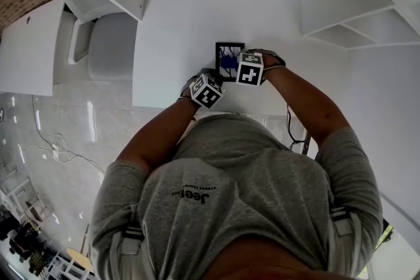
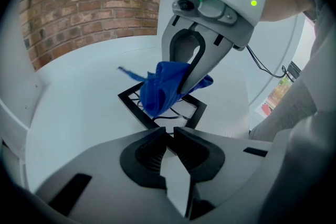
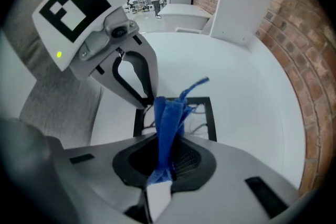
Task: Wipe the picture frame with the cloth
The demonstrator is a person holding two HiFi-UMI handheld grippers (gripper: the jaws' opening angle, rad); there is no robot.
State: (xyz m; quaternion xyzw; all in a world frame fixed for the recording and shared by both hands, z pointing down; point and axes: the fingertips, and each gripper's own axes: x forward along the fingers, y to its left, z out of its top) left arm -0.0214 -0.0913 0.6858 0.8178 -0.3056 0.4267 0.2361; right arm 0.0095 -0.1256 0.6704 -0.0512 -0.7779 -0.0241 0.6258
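Table (image 1: 170, 23): white. I'm seeing the picture frame lying flat on it.
Picture frame (image 1: 223, 47): black border, pale centre w/ a line drawing. Its long axis is running straight away from the person in the head view.
Cloth (image 3: 167, 113): blue and bunched, hanging over the frame's middle. The lower folds look to be brushing the glass, but I can't confirm contact.
R gripper (image 3: 164, 153): jaws are clamping the cloth's tail. The body is sitting at the frame's right edge.
L gripper (image 2: 169, 136): jaws are nearly together on the frame's near-left corner. I'm reading that as pinching it, prob. to steady it.
Key relation: the cloth is lying ahead of and below the R jaws, over the frame. R is the nearer tool to the glass, and L is parked at the corner.
Next move, my guess: I'm expecting strokes along the frame's long axis, starting away from the L corner so the two grippers aren't colliding.
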